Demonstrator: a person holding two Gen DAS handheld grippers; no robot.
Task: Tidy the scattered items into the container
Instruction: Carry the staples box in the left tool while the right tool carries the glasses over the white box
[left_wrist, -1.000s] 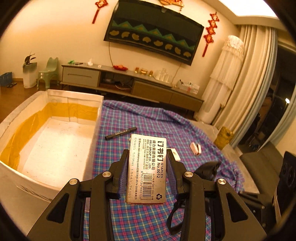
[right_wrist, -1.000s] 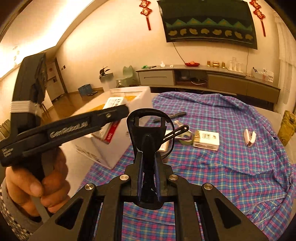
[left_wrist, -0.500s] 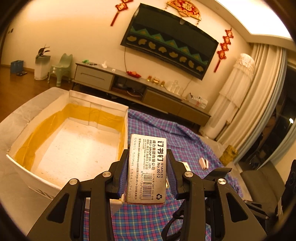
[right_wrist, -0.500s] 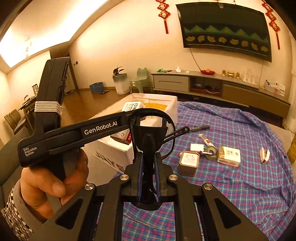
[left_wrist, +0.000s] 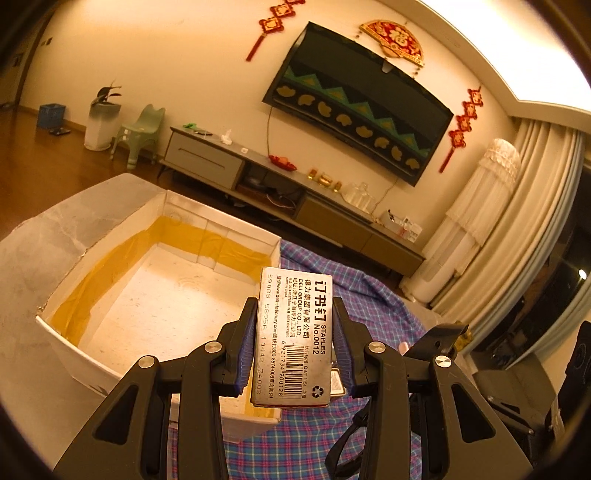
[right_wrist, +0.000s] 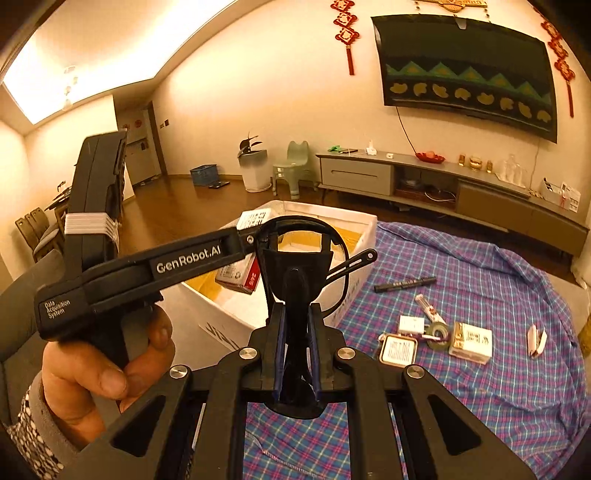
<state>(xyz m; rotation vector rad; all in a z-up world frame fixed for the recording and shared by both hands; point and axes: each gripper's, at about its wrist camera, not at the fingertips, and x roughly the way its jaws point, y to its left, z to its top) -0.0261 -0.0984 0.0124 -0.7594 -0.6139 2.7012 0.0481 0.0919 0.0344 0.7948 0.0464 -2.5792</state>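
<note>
Cloth: the plaid cloth (right_wrist: 461, 387) covers the table in front of you, rumpled at its far edge.
Container: the white box (left_wrist: 66, 354) with yellow tape round its inner walls sits at the cloth's left edge, open-topped; its floor looks bare in your left view.
Left claw: your left gripper (left_wrist: 294, 343) has its jaws about half spread and clamped on the staples box (left_wrist: 293, 332), which stands upright between the pads, over the near right corner of the container.
Right claw: your right gripper (right_wrist: 295, 354) is pinched fully closed on a black strapped object (right_wrist: 295, 273); what it is I cannot tell.
Your hand: your left hand (right_wrist: 96, 365) grips the other tool's handle.
Loose items: a marker (right_wrist: 404, 283), tape roll (right_wrist: 439, 334), small white carton (right_wrist: 472, 341) and square tin (right_wrist: 398, 349) lie on the cloth, right of the container.
</note>
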